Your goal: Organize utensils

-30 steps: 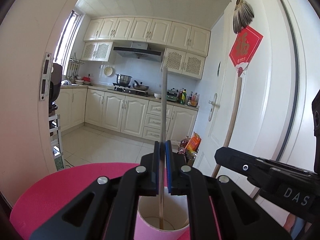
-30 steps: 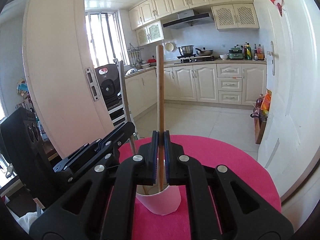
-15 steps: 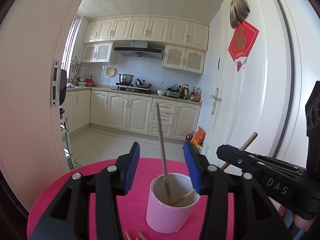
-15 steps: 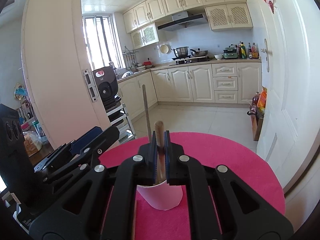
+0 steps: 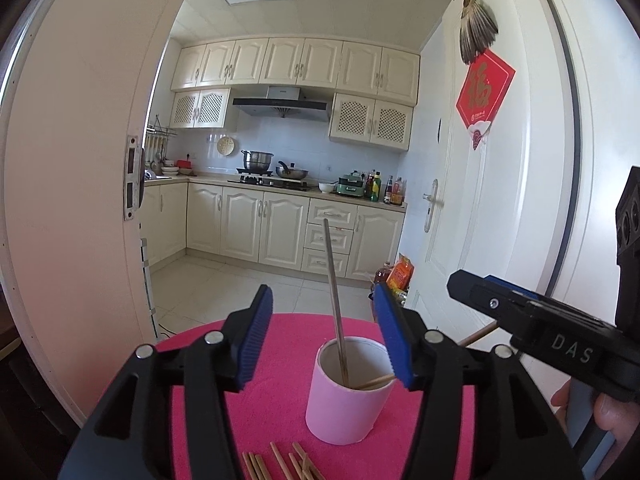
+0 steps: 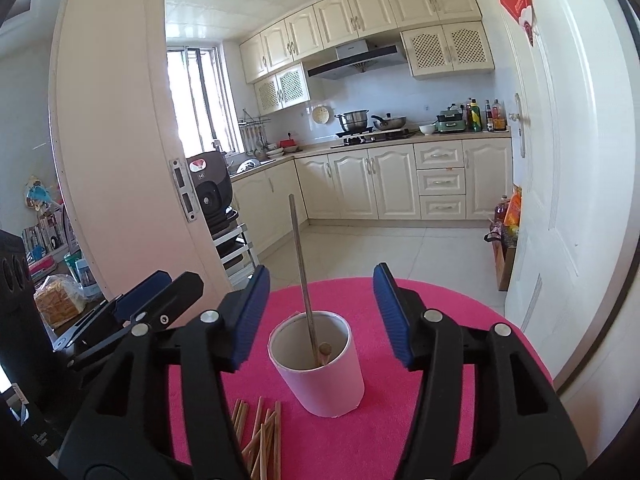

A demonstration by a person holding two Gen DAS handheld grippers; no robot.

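Both wrist cams: near cup [image 5: 345,392], kitchenward

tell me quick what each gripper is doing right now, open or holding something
Left gripper: open, jaws just opened, holding nothing; the metal chopstick stands free in the cup.
Right gripper: open, jaws just opened, holding nothing; the wooden chopstick rests in the cup.

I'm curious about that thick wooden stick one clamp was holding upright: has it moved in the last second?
Yes. The thick wooden stick has dropped into the white paper cup and now leans on its rim; the right gripper jaws have just been opening, nothing between them.
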